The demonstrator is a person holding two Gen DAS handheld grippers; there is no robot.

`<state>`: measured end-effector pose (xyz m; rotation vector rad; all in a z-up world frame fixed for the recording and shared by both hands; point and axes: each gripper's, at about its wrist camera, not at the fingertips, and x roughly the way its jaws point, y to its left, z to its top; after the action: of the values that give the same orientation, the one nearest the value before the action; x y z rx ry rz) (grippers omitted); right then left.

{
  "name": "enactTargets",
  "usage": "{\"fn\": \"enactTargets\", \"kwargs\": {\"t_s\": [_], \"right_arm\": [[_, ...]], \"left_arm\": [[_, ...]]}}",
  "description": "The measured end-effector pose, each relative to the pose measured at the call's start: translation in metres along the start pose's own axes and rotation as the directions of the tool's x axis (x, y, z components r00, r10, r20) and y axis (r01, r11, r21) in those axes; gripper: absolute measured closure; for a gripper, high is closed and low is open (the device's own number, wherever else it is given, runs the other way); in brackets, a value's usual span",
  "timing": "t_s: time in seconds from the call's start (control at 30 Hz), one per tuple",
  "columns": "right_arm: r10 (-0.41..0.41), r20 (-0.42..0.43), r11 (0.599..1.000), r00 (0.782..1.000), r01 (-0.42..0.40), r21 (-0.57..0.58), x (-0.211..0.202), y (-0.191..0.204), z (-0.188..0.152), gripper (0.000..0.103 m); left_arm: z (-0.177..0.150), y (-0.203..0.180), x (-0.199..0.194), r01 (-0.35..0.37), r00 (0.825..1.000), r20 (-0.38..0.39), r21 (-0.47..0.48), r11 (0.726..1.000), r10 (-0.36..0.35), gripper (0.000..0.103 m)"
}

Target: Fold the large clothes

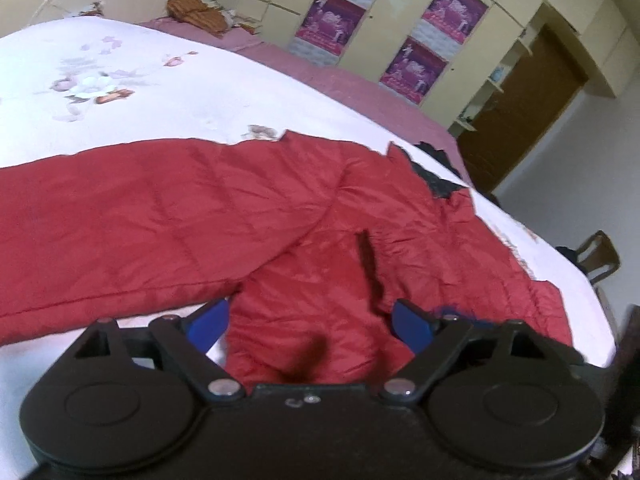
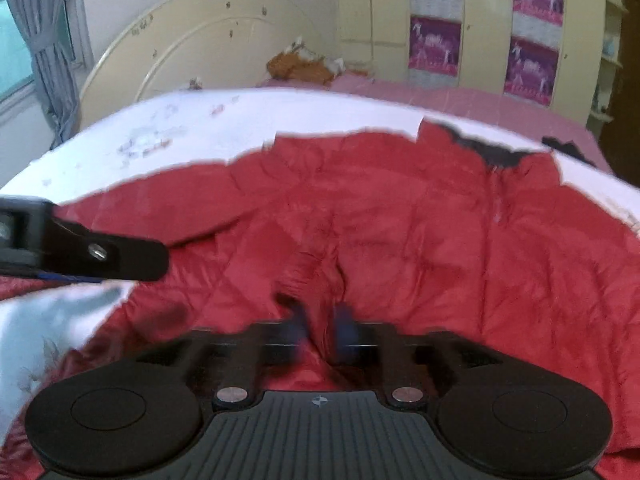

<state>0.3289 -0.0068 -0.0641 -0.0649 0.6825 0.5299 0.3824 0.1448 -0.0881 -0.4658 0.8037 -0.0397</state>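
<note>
Nearest, the right gripper [image 2: 320,326] has its blue fingers drawn close on a pinched ridge of the red padded jacket [image 2: 400,220]; motion blur obscures the exact contact, but a fold of fabric stands between them. The left gripper [image 1: 310,322] has its jaws wide apart over a red panel near the jacket's edge, gripping nothing. Beyond, the jacket lies spread across the white floral bedspread [image 1: 140,92], one sleeve [image 1: 120,220] stretched flat to the side, dark collar lining [image 1: 436,184] exposed at the far end. Judgement: folding is at an early stage; no completed fold is evident, and the sleeve and body remain to be turned in.
</note>
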Motion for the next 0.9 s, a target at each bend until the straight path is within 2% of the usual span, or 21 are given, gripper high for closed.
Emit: {"fn": "enactTargets", "kwargs": {"t_s": [0.03,0.07,0.1,0.13,0.17,0.2,0.33,0.4,0.43,0.53,0.6,0.77,0.9], "right_arm": [[-0.008,0.031,1.000,0.999,0.008,0.004,-0.007,-0.004,0.000,0.030],[-0.017,0.040,1.000,0.999,0.016,0.024,-0.016,-0.011,0.001,0.034],[-0.024,0.056,0.998,0.998,0.021,0.060,-0.026,-0.022,0.000,0.043],[-0.037,0.061,0.995,0.997,0.031,0.096,-0.034,-0.034,-0.001,0.066],[-0.068,0.052,0.989,0.996,0.061,0.136,-0.041,-0.049,-0.003,0.079],[-0.098,0.051,0.981,0.994,0.088,0.170,-0.048,-0.061,-0.005,0.082],[-0.222,0.046,0.929,0.974,0.197,0.314,-0.077,-0.114,-0.021,0.084],[-0.268,0.043,0.897,0.963,0.233,0.376,-0.092,-0.136,-0.029,0.084],[-0.285,0.039,0.884,0.958,0.247,0.397,-0.099,-0.144,-0.032,0.084],[-0.344,0.038,0.850,0.938,0.294,0.437,-0.118,-0.167,-0.041,0.084],[-0.370,0.035,0.832,0.928,0.315,0.457,-0.127,-0.179,-0.043,0.084],[-0.400,-0.022,0.809,0.916,0.364,0.461,-0.121,-0.197,-0.048,0.084],[-0.392,-0.039,0.836,0.919,0.373,0.402,-0.106,-0.200,-0.048,0.084]], "left_arm": [[0.001,-0.005,0.004,0.020,1.000,-0.003,0.006,1.000,-0.020,0.016],[0.002,-0.010,0.008,0.041,0.999,-0.006,0.014,0.999,-0.041,0.016],[0.002,-0.017,0.014,0.067,0.998,-0.013,0.023,0.998,-0.066,0.016],[0.002,-0.024,0.023,0.091,0.996,-0.029,0.033,0.995,-0.090,0.017],[0.002,-0.031,0.034,0.104,0.993,-0.058,0.042,0.994,-0.102,0.025],[0.002,-0.037,0.044,0.109,0.991,-0.087,0.049,0.993,-0.105,0.029],[0.000,-0.058,0.075,0.069,0.988,-0.145,0.111,0.991,-0.052,0.048],[-0.001,-0.065,0.084,0.045,0.990,-0.140,0.155,0.987,-0.023,0.080],[0.000,-0.066,0.085,0.049,0.991,-0.131,0.163,0.985,-0.027,0.088],[0.009,-0.068,0.057,0.029,0.999,0.007,0.178,0.984,-0.031,0.088],[0.016,-0.066,0.039,-0.019,0.996,0.086,0.207,0.978,0.001,0.088],[0.011,-0.054,0.060,-0.073,0.997,0.013,0.226,0.971,0.071,0.088],[0.004,-0.056,0.069,-0.105,0.994,0.029,0.241,0.965,0.101,0.088]]}}
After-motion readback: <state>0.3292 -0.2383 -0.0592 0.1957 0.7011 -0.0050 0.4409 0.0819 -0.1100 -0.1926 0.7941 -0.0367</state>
